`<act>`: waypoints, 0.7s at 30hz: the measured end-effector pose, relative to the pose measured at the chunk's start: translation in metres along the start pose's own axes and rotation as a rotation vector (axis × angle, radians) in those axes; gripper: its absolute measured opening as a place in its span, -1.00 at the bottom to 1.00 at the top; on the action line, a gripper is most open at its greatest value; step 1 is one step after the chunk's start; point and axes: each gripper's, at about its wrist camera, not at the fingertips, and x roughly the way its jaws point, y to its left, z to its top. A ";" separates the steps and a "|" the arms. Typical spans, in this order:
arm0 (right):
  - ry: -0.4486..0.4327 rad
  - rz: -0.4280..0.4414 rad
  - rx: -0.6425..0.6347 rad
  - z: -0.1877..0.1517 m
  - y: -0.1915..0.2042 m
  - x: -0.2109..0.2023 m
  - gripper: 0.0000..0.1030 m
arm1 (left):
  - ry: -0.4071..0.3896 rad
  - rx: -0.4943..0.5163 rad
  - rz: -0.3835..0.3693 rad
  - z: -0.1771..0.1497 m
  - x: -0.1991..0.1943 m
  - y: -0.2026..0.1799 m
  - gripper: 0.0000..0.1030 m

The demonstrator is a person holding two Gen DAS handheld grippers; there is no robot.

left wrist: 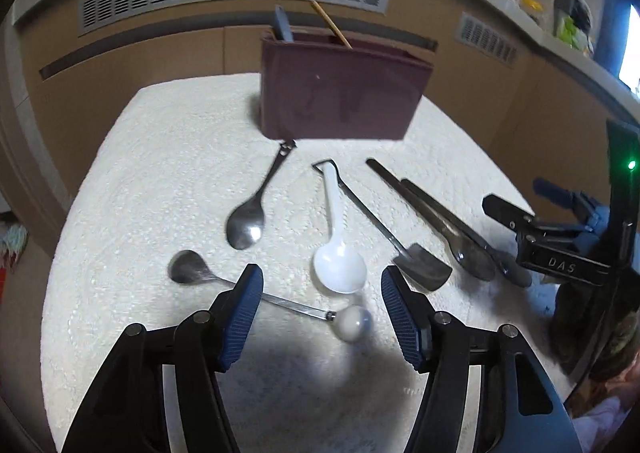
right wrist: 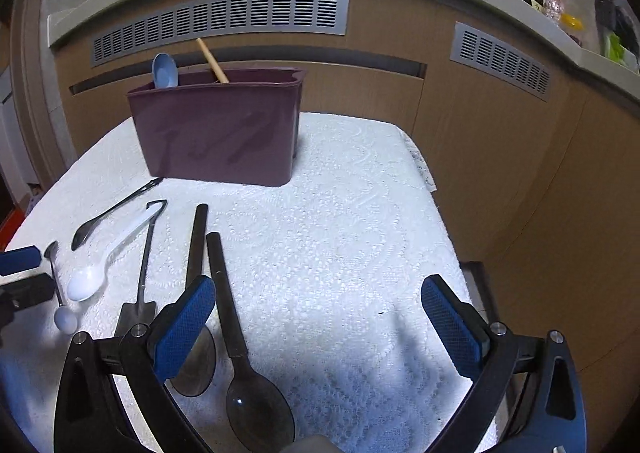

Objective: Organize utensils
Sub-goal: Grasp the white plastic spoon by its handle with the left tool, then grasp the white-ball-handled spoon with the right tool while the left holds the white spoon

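White lace-patterned cloth (right wrist: 340, 237) covers the table; behind it a brown panelled wall with grey slotted vents (right wrist: 220, 23) under a pale ledge, clutter on the ledge at far right too blurred to name. Landmark: maroon utensil caddy (right wrist: 218, 129), upright at the back of the cloth, holding a pale blue spoon (right wrist: 165, 71) and a wooden stick (right wrist: 212, 61) that poke above its rim. In front of the caddy the loose pieces lie flat — a steel spoon (left wrist: 248, 223) with its handle tip almost at the caddy's base, a white plastic spoon (left wrist: 338, 253), a small shovel-shaped spoon (left wrist: 420, 269), two dark long-handled spoons (right wrist: 244, 365) side by side, and, farthest from the caddy, a ball-ended spoon (left wrist: 192, 271) lying crosswise. Left gripper (left wrist: 322, 317) hovers low over that last spoon's handle, jaws apart, gripping nothing. Right gripper (right wrist: 318, 329) also spread wide and empty, over bare cloth, its left pad above the dark spoons. Right wrist view alone shows the caddy's open top and the cloth's right edge; left wrist view alone shows the ball-ended spoon's full length and the right gripper from the side. Caddy's inner dividers unclear; one dark spoon's bowl is partly covered by the right gripper's pad.
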 end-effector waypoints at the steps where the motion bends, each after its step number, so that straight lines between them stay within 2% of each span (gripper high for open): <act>1: -0.003 -0.004 -0.006 0.000 0.001 0.000 0.97 | 0.012 0.016 0.022 0.001 0.006 -0.005 0.20; 4: -0.021 -0.012 -0.022 -0.001 0.005 -0.004 0.97 | 0.047 0.075 0.110 0.005 0.026 -0.019 0.20; 6: -0.026 -0.013 -0.024 0.000 0.005 -0.004 0.97 | 0.079 0.079 0.124 0.009 0.037 -0.022 0.05; 9: -0.024 -0.007 -0.018 0.000 0.003 -0.003 0.97 | 0.069 0.059 0.134 0.012 0.040 -0.019 -0.34; 14: -0.009 0.011 -0.004 0.000 -0.001 0.000 0.97 | -0.036 0.001 0.107 0.020 0.011 -0.005 -0.33; 18: 0.002 0.012 -0.004 -0.001 0.000 0.001 0.97 | -0.149 -0.013 0.124 0.033 -0.022 0.004 -0.33; 21: 0.005 0.007 -0.011 -0.001 0.002 0.002 0.97 | -0.193 -0.021 0.143 0.040 -0.034 0.011 -0.33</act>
